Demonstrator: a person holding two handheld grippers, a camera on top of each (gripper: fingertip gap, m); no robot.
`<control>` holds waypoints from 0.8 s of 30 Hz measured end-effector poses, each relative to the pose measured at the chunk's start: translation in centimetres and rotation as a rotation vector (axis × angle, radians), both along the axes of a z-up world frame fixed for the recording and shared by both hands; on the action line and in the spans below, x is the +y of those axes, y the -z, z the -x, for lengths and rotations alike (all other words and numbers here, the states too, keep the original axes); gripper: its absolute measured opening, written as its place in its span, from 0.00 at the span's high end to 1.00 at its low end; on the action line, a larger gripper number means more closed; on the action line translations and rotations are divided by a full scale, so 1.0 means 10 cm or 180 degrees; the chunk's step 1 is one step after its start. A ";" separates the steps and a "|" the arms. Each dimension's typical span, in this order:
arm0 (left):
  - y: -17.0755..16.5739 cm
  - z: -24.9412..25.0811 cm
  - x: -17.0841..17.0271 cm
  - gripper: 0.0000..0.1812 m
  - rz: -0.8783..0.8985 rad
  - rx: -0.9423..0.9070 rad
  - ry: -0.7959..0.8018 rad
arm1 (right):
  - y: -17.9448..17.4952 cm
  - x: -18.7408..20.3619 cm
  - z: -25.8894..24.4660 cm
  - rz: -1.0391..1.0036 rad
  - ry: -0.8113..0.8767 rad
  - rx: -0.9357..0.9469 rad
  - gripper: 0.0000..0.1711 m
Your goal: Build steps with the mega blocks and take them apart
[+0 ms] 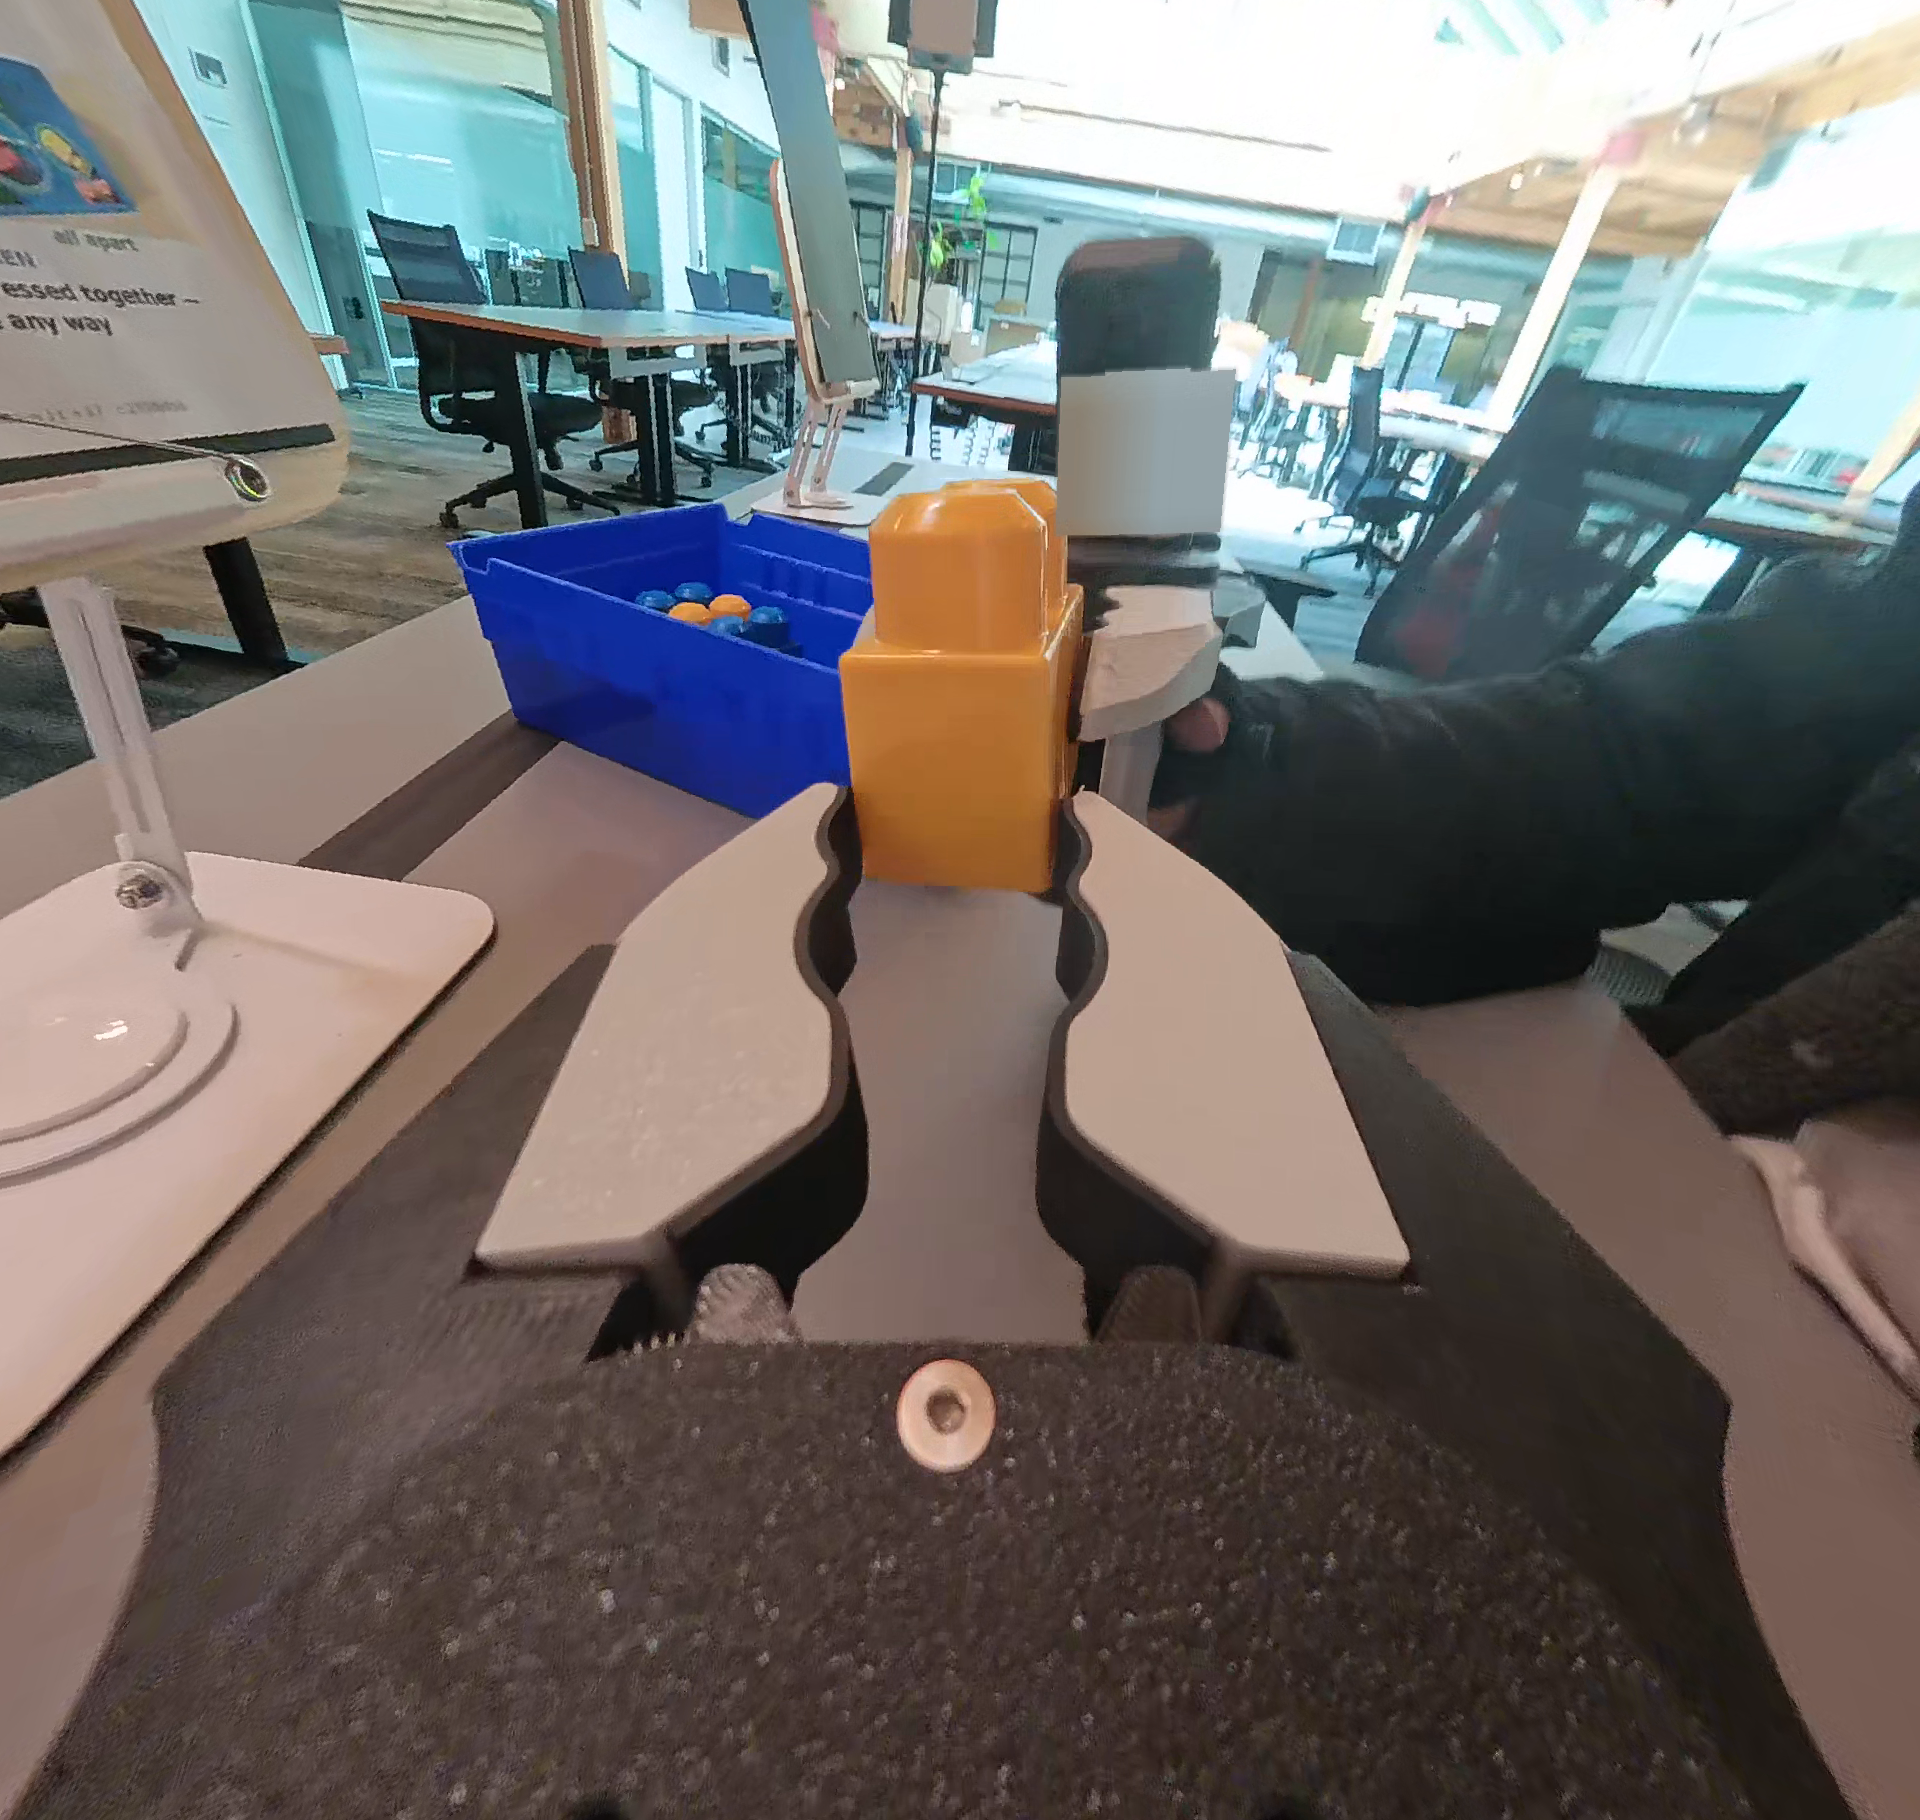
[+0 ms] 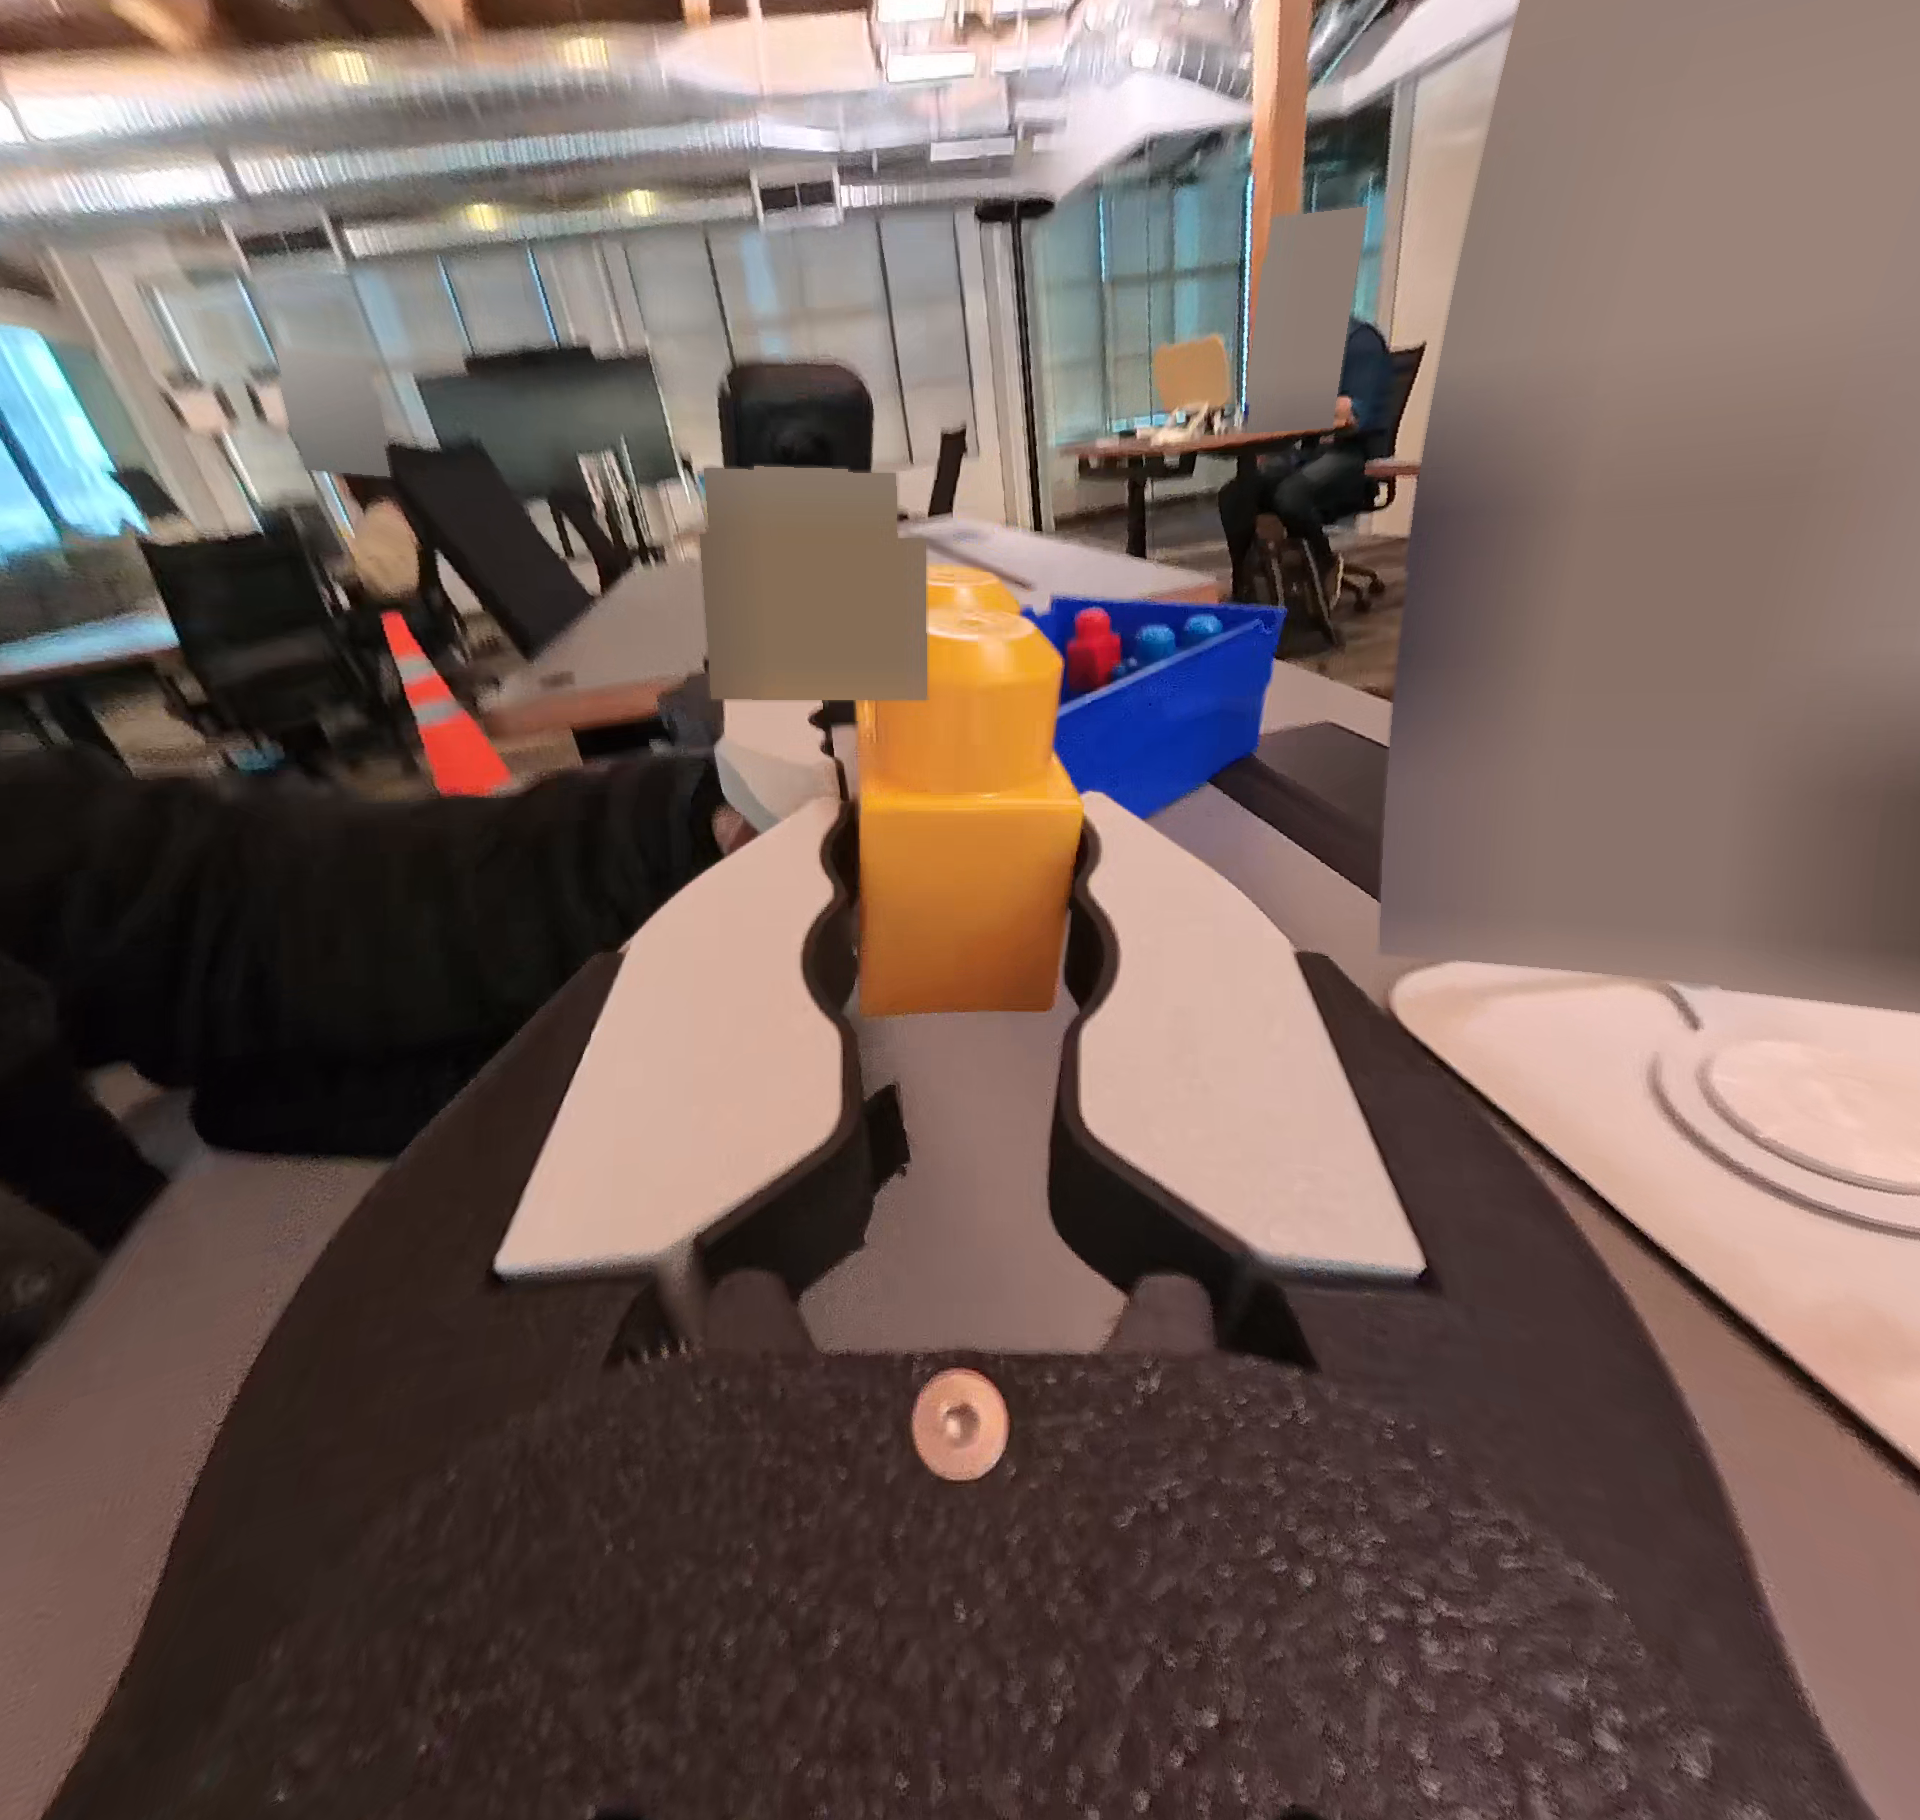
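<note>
Both grippers hold one yellow block (image 1: 961,731) from opposite ends, just in front of the blue bin (image 1: 665,669). The left gripper (image 1: 956,845) and right gripper (image 2: 961,871) have their fingers squeezed on it. I think this starts the build. Next, set it on the counter (image 1: 582,835).

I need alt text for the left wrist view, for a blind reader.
The left gripper has its jaws closed on a glossy orange plastic block above a grey table. Behind sits a blue plastic bin holding more blocks.

Open office beyond the jaws: desks (image 1: 623,326) with black chairs (image 1: 457,336), glass walls, bright skylight, studio light (image 1: 942,4) on stand.
</note>
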State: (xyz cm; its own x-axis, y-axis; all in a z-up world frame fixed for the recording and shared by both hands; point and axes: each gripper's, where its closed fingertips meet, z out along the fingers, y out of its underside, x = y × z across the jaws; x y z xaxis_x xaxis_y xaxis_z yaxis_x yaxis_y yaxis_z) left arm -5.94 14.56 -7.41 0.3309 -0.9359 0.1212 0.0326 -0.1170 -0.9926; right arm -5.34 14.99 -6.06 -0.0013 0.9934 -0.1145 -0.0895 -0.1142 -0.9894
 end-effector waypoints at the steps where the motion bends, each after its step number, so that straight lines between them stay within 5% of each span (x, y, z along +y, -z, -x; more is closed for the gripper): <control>1: 0.02 0.01 0.00 0.80 -0.0033 0.0067 0.0002 | 0.03 0.00 -0.01 -0.0122 0.0011 -0.0141 0.78; 10: 0.31 0.04 0.02 0.80 -0.0248 0.0792 -0.0075 | 0.29 0.05 -0.21 -0.0715 0.0016 -0.1317 0.77; 24: 0.63 -0.06 -0.06 0.80 -0.0363 0.1401 0.0080 | 0.64 -0.04 -0.31 -0.0988 -0.0213 -0.2070 0.83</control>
State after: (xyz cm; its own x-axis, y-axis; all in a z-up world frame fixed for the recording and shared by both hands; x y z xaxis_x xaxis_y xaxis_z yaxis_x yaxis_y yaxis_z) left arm -5.34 13.96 -13.73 0.3047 -0.9435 -0.1302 -0.3968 -0.0015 -0.9179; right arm -2.19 14.63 -12.41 -0.0909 0.9804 0.1747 0.5257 0.1962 -0.8278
